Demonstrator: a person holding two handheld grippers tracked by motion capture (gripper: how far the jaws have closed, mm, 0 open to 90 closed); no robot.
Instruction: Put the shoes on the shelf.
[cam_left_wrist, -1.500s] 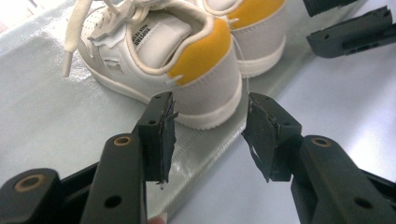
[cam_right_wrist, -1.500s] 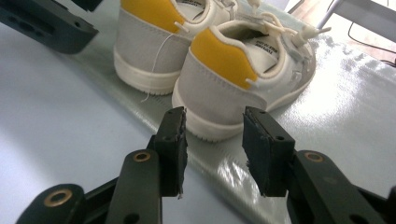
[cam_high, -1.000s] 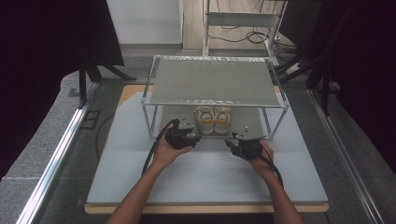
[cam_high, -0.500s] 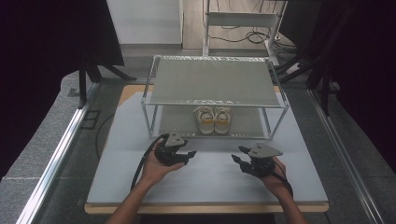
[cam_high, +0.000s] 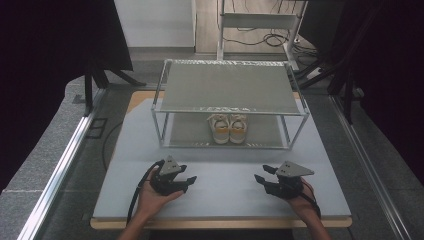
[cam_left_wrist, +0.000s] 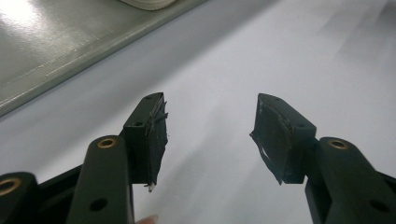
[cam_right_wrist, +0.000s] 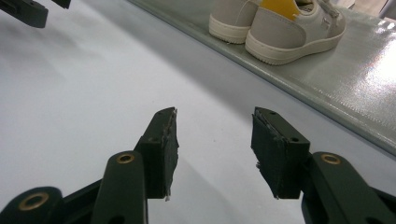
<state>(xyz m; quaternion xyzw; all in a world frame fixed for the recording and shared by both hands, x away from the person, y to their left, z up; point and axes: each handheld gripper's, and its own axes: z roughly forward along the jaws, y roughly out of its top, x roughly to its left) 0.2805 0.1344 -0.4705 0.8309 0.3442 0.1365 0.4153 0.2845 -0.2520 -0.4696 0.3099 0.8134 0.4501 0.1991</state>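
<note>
Both sets of fingers stand apart, empty, having just opened: left gripper (cam_high: 181, 181), right gripper (cam_high: 265, 176) low over the bench (cam_high: 225, 200). Beyond them, inside the rack (cam_high: 230, 90), the shoes (cam_high: 229, 128) sit paired on its lower shelf; likely light, softish, best gripped at the heel collar.

2 sneakers (cam_high: 229, 128) sit side by side on the rack's (cam_high: 230, 89) lower shelf (mid-desk (cam_high: 220, 200)); both grippers, left (cam_high: 189, 181) and right (cam_high: 260, 175), lie before it, well apart.
</note>
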